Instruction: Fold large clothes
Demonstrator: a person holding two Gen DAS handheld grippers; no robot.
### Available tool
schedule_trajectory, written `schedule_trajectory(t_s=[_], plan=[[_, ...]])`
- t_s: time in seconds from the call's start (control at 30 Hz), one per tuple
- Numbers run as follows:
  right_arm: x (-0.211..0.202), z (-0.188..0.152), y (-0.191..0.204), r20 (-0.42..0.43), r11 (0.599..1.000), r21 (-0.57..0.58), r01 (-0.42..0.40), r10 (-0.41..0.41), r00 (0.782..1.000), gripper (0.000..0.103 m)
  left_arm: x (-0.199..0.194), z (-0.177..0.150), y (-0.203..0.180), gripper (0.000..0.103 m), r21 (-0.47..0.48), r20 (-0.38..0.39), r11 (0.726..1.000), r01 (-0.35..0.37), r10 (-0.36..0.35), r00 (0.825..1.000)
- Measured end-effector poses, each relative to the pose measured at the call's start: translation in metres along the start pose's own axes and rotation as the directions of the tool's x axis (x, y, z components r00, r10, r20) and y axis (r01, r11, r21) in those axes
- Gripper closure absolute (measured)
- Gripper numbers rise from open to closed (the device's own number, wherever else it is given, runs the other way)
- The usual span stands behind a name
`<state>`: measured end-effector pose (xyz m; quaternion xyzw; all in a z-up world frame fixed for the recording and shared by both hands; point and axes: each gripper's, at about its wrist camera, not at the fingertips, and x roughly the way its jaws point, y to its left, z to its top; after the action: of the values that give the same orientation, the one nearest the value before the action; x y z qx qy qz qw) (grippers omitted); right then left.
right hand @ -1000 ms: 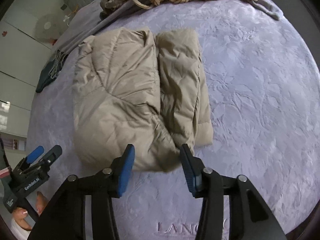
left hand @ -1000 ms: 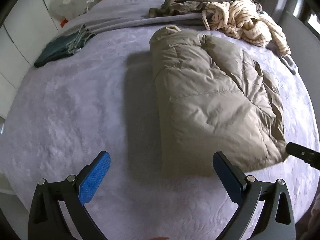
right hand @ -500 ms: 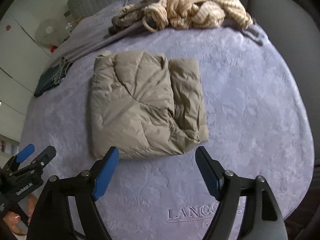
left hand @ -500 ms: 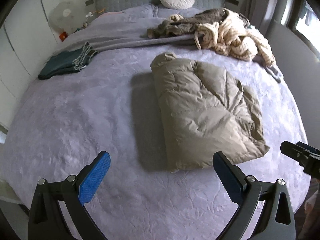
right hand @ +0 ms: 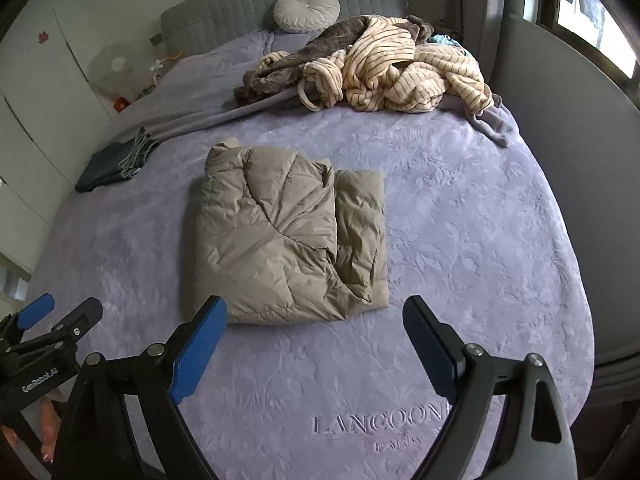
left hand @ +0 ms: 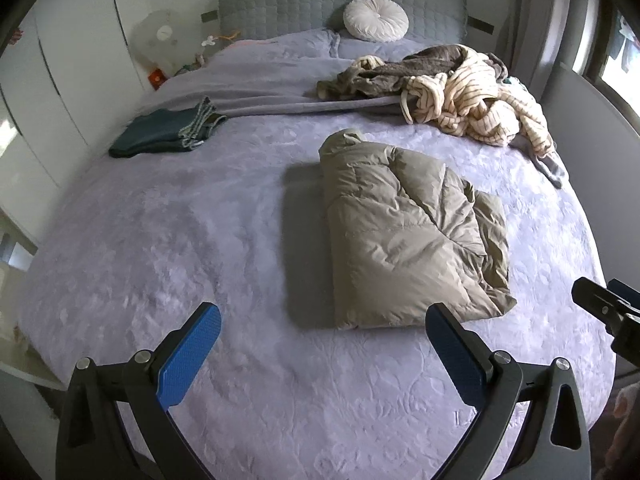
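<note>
A beige puffer jacket [left hand: 408, 236] lies folded into a thick rectangle in the middle of the purple bed; it also shows in the right wrist view [right hand: 288, 236]. My left gripper [left hand: 324, 344] is open and empty, held back above the bed's near edge, short of the jacket. My right gripper [right hand: 316, 336] is open and empty too, just short of the jacket's near edge. The right gripper's tip [left hand: 600, 308] shows at the right edge of the left wrist view; the left gripper [right hand: 52, 328] shows at lower left of the right wrist view.
A heap of unfolded clothes, striped cream and brown [left hand: 460, 88] [right hand: 384, 68], lies at the far right. A folded dark green garment [left hand: 164, 134] [right hand: 112, 164] lies at the far left. A round white cushion [left hand: 376, 18] rests against the grey headboard. White wardrobes [left hand: 60, 80] stand left.
Both grippers have pulled back and up from the jacket, which now looks smaller and farther. The right gripper's jaws have opened wide and let go of the jacket's near edge.
</note>
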<state>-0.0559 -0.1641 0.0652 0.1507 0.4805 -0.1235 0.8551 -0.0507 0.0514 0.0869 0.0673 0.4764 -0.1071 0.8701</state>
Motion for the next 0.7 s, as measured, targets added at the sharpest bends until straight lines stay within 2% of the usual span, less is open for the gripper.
schedule_trajectory(t_s=[0.33, 0.7], plan=[[-0.021, -0.007, -0.003, 0.028, 1.000, -0.017, -0.006, 0.006, 1.000, 0.011, -0.024, -0.007, -0.002, 0.000, -0.017, 0.027, 0.999, -0.030, 0.031, 0.999], [-0.023, -0.008, -0.004, 0.029, 1.000, -0.018, -0.005, 0.006, 1.000, 0.012, -0.027, -0.009, -0.001, 0.001, -0.021, 0.026, 0.999, -0.040, 0.041, 0.999]])
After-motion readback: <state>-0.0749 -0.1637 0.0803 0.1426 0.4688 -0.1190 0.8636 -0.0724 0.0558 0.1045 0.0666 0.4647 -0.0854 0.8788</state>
